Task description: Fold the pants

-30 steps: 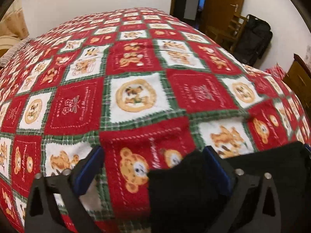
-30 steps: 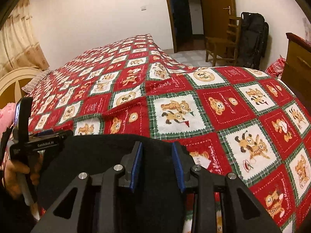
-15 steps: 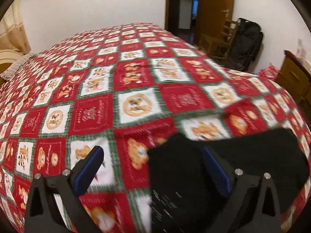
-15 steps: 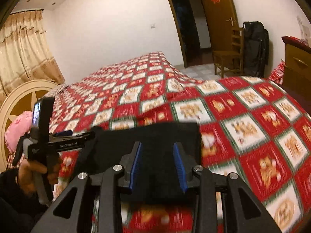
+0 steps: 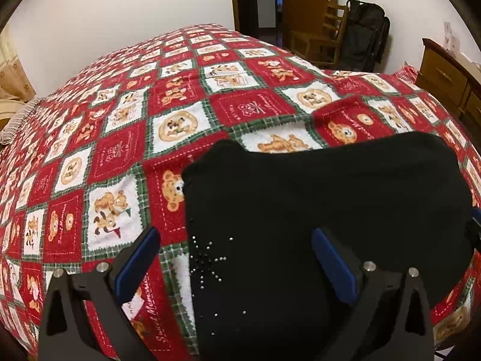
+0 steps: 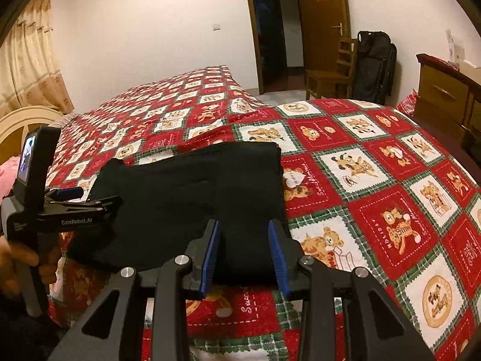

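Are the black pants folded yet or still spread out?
Folded. The pants lie on the bedspread as a compact block with layered edges at the far right corner; no separate legs show. How many folds, cannot tell.

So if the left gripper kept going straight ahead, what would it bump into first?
Probably the black pants. The left gripper points down at their left edge, jaws open, nothing between them. Depth is hard to judge, so one finger might meet the bedspread beside them.

Both wrist views look down, close, sharing the black pants (image 5: 324, 198) and bedspread (image 6: 390, 186).
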The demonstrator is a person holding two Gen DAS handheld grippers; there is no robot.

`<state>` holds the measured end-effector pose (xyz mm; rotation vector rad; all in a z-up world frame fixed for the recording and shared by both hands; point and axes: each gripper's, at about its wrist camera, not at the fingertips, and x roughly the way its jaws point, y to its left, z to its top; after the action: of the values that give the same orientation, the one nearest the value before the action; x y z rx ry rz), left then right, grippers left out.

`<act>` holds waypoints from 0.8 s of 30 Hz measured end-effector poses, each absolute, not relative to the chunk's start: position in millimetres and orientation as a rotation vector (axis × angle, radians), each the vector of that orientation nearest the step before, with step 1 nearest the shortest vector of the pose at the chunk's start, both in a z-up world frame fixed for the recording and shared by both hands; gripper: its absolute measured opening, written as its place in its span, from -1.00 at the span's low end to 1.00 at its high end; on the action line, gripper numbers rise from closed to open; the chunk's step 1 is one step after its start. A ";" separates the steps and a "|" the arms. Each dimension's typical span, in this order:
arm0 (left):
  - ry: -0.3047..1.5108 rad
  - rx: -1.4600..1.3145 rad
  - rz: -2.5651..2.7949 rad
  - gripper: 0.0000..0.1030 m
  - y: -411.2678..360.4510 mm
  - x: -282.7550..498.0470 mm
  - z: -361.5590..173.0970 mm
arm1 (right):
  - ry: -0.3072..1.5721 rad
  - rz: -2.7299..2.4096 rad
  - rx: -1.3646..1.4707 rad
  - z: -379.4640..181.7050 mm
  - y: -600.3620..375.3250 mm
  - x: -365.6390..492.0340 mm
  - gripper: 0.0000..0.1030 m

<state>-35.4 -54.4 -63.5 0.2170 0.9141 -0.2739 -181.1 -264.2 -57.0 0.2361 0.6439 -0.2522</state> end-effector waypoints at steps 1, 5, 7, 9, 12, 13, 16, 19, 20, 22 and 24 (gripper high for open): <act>0.912 0.222 -0.275 1.00 -54.6 -36.2 -63.2 | 0.643 -0.252 0.241 -53.5 -263.8 -182.7 -0.31; 0.920 0.217 -0.286 1.00 -52.1 -38.1 -62.1 | 0.570 -0.249 0.298 -38.9 -268.2 -193.7 -0.10; 0.928 0.200 -0.294 1.00 -49.1 -36.7 -61.0 | 0.504 -0.302 0.360 -31.0 -280.4 -200.9 0.48; 0.932 0.177 -0.307 1.00 -45.5 -36.2 -58.6 | 0.510 -0.307 0.388 -32.8 -287.8 -198.0 0.57; 0.918 0.128 -0.330 1.00 -37.2 -35.5 -55.8 | 0.550 -0.305 0.436 -42.9 -297.7 -189.9 0.56; 0.916 0.092 -0.339 1.00 -31.7 -34.7 -56.0 | 0.558 -0.307 0.455 -47.3 -300.7 -188.8 0.56; 0.949 -0.002 -0.354 1.00 -20.9 -28.7 -62.9 | 0.568 -0.307 0.500 -57.1 -305.2 -187.8 0.57; 1.019 -0.064 -0.359 1.00 -18.8 -21.6 -76.2 | 0.584 -0.294 0.498 -65.1 -302.9 -183.3 0.56; 1.027 -0.078 -0.360 1.00 -18.9 -21.2 -78.7 | 0.593 -0.281 0.500 -68.2 -301.4 -180.8 0.56; 1.010 -0.074 -0.363 1.00 -21.4 -23.7 -79.0 | 0.607 -0.249 0.521 -72.7 -299.8 -176.0 0.56; 1.009 -0.068 -0.370 1.00 -21.8 -24.8 -79.3 | 0.621 -0.219 0.539 -76.6 -297.6 -170.1 0.56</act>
<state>-24.8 -21.8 -79.3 -0.0680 1.0092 -0.3695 -170.1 -297.6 -76.6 0.5389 0.6207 -0.2191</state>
